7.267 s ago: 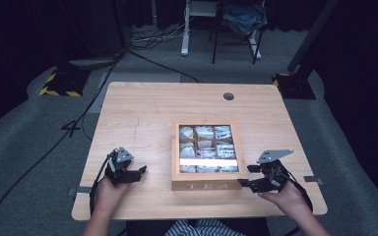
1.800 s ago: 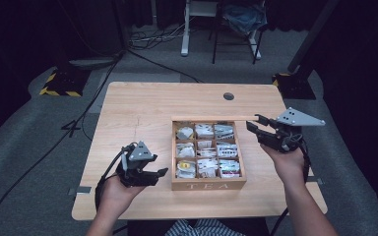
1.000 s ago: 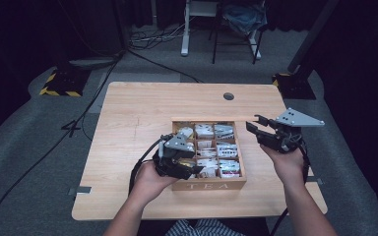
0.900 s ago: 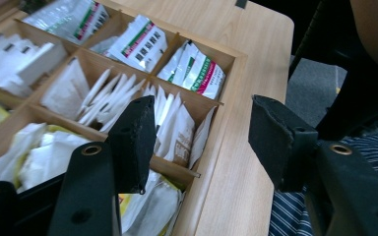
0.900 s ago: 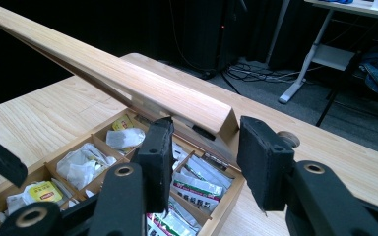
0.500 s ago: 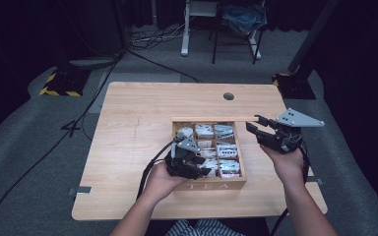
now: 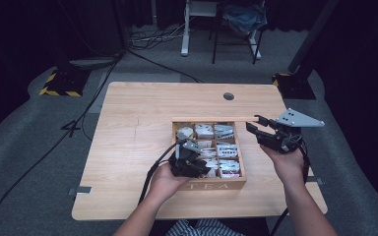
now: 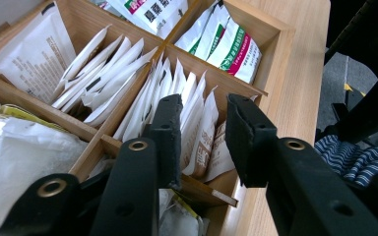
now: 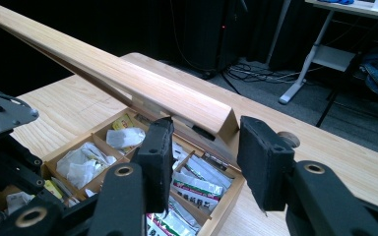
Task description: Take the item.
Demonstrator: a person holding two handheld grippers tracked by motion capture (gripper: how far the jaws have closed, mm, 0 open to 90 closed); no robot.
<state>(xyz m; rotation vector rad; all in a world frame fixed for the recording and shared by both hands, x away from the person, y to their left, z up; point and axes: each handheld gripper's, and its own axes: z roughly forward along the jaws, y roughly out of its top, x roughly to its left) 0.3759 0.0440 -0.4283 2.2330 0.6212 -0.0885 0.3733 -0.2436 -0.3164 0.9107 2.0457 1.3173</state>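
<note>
A wooden tea box [image 7: 217, 186] marked TEA stands on the table with its lid [image 7: 211, 118] raised. My right gripper [image 7: 253, 123] is at the lid's right corner, shut on the lid [image 9: 142, 91] and holding it up. My left gripper [image 7: 200, 166] reaches down into the box's front compartments. Its jaws have just been closing and are still open around several upright white sachets [image 8: 197, 123]. The left pad [image 8: 170, 128] touches them, while a gap shows beside the right pad [image 8: 246, 135].
More compartments hold white sachets [image 8: 93, 73] and green-and-red packets [image 8: 226, 44]. The table [image 7: 128, 128] is bare wood to the left of the box, with a cable hole [image 7: 228, 96] behind it. A desk and chair [image 7: 226, 19] stand on the floor beyond.
My left gripper has moved right from beside the box to over its front compartments, sunk into them, and its jaws have narrowed. The right gripper has kept the lid raised without moving.
</note>
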